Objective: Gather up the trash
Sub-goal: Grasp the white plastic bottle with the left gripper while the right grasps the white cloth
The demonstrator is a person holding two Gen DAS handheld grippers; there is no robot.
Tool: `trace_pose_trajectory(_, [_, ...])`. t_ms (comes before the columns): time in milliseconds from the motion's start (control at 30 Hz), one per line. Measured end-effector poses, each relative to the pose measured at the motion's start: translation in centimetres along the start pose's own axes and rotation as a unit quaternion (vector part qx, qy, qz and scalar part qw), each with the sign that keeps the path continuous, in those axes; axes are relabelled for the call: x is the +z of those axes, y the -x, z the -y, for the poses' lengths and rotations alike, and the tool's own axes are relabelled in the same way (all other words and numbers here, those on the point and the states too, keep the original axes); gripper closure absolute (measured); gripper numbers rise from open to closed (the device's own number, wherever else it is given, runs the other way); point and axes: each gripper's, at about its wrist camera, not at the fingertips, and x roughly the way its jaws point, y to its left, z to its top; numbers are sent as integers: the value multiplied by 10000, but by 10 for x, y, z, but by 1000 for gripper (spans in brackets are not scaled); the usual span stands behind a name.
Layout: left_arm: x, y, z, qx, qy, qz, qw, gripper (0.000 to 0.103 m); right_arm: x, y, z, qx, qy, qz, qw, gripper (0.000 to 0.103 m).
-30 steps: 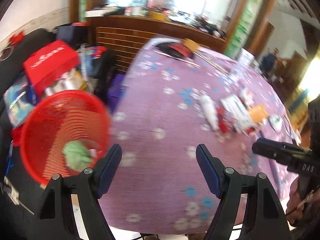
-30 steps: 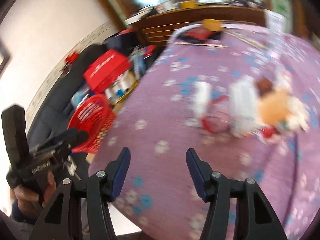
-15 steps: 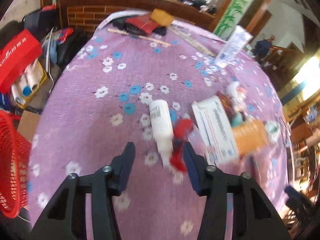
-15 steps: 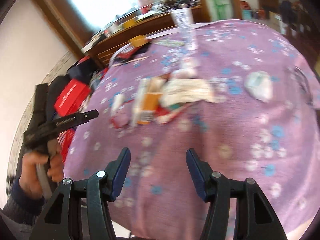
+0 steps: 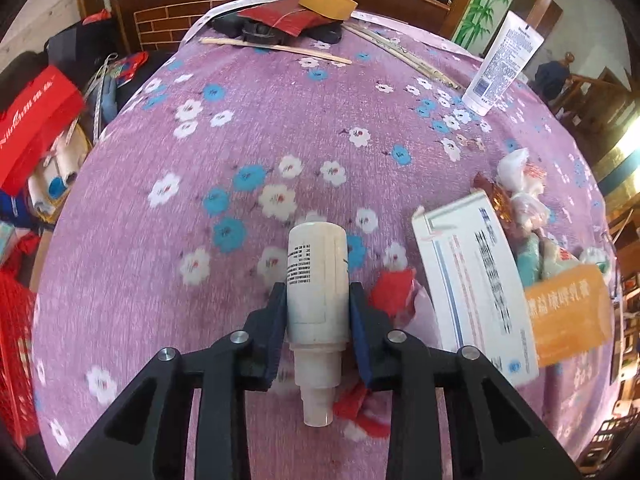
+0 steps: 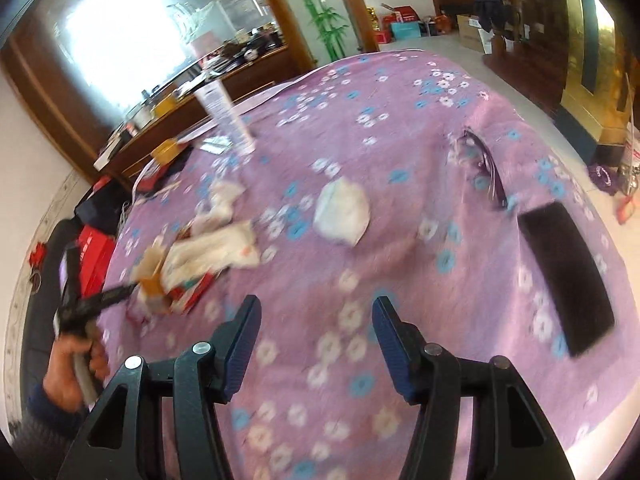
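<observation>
A white plastic bottle (image 5: 316, 252) lies on the purple flowered tablecloth (image 5: 240, 152), neck toward the camera. My left gripper (image 5: 318, 295) straddles its body, jaws closing, with both pads against its sides. A red wrapper (image 5: 394, 292), a white box (image 5: 472, 288) and an orange packet (image 5: 568, 316) lie just to the right. In the right wrist view my right gripper (image 6: 316, 320) hangs open over bare cloth, nothing between its fingers. A crumpled white paper (image 6: 342, 216) lies beyond it and the trash pile (image 6: 208, 252) is at its left.
The red mesh basket (image 5: 14, 344) stands off the table's left edge. A white tube (image 5: 504, 68) stands upright at the far right; sticks and a dark bundle (image 5: 280, 28) lie at the back. A flat black slab (image 6: 564, 280) and glasses (image 6: 486, 172) lie right of my right gripper.
My left gripper swung from beside the red basket over to the white bottle and narrowed around it. The right gripper swept rightward across the table, its opening unchanged.
</observation>
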Motion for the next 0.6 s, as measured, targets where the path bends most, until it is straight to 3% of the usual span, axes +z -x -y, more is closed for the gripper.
trace_pose_trajectory(200, [-36, 36, -5, 82, 53, 303, 9995, 74, 47, -55, 8, -12, -42, -37, 10000, 41])
trace_pose_trajectory(333, [-58, 63, -3, 70, 34, 538, 9985, 74, 62, -98, 7, -312, 3, -264, 9992, 42])
trace_pose_trajectory(400, [-67, 77, 0, 93, 17, 683, 9976, 74, 62, -116, 7, -215, -55, -480, 9986, 62])
trace_pose_trajectory(500, [-76, 92, 1, 96, 32, 843, 9964, 74, 56, -118, -1, -426, 74, -495, 9978, 82])
trace_pose_trajectory(600, [-84, 103, 5, 109, -1, 946, 9955, 74, 47, -96, -16, -304, 145, -263, 9991, 84])
